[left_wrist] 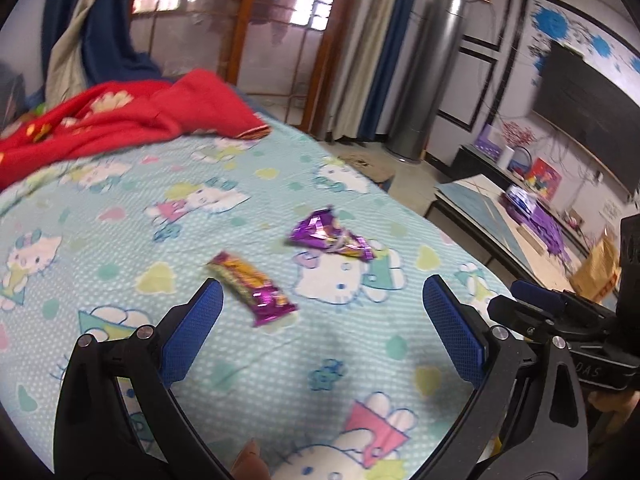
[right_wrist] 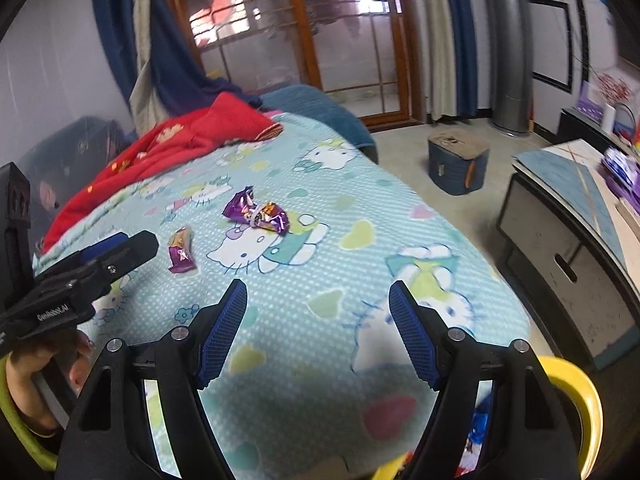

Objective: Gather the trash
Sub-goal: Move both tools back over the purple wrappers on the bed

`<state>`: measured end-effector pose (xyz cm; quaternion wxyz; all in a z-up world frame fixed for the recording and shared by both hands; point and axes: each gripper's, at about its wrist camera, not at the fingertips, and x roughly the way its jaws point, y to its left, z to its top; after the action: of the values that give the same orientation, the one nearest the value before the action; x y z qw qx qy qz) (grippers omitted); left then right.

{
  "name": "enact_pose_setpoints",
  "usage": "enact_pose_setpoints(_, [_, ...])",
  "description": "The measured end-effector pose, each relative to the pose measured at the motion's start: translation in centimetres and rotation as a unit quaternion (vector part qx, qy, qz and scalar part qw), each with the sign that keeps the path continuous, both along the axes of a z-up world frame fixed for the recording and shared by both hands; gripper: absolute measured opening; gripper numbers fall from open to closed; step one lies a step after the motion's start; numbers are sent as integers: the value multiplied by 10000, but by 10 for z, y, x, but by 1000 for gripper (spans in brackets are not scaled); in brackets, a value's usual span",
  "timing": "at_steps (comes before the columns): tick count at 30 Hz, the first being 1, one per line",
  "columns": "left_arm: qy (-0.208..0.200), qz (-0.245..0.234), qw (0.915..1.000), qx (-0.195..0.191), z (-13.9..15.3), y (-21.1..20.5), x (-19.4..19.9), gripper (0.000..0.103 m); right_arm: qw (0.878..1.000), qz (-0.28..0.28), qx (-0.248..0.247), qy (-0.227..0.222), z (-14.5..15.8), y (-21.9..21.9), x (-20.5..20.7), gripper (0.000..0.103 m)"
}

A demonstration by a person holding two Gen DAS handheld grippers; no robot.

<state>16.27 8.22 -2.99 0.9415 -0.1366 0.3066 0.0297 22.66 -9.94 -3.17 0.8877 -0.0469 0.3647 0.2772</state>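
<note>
Two snack wrappers lie on a pale blue cartoon-cat bedsheet (left_wrist: 120,240) (right_wrist: 360,208). A long yellow and purple wrapper (left_wrist: 254,290) (right_wrist: 181,255) sits nearest the left gripper. A crumpled purple foil wrapper (left_wrist: 330,236) (right_wrist: 256,213) lies farther along. My left gripper (left_wrist: 322,294) hovers open over the sheet, its left pad close to the long wrapper, nothing between the pads. My right gripper (right_wrist: 318,292) is open and empty, with both wrappers ahead to its left. Each gripper shows at the edge of the other's view.
A red blanket (left_wrist: 120,120) (right_wrist: 176,140) is bunched at the bed's far end. Right of the bed stand a low table (left_wrist: 500,216) (right_wrist: 568,216), a blue stool (right_wrist: 456,164) and a grey tower unit (left_wrist: 432,76). A yellow rim (right_wrist: 576,396) sits below the right gripper.
</note>
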Motion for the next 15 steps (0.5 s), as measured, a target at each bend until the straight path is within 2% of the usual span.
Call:
enact_pose_setpoints(7, [196,313,9971,-659,-15,37,4,91,9971,519,-550,-89,-12,48,34,71])
enact_pose_setpoints(12, [299,356,9935,-1039,-23,51,10,72,9917,985,-819,-71,-24,81,56,70])
enact_pose_setpoints(15, [398,348,9904,-1278,-29,56,15,64,9874,1210,-1016,-44,-34,101,71,62])
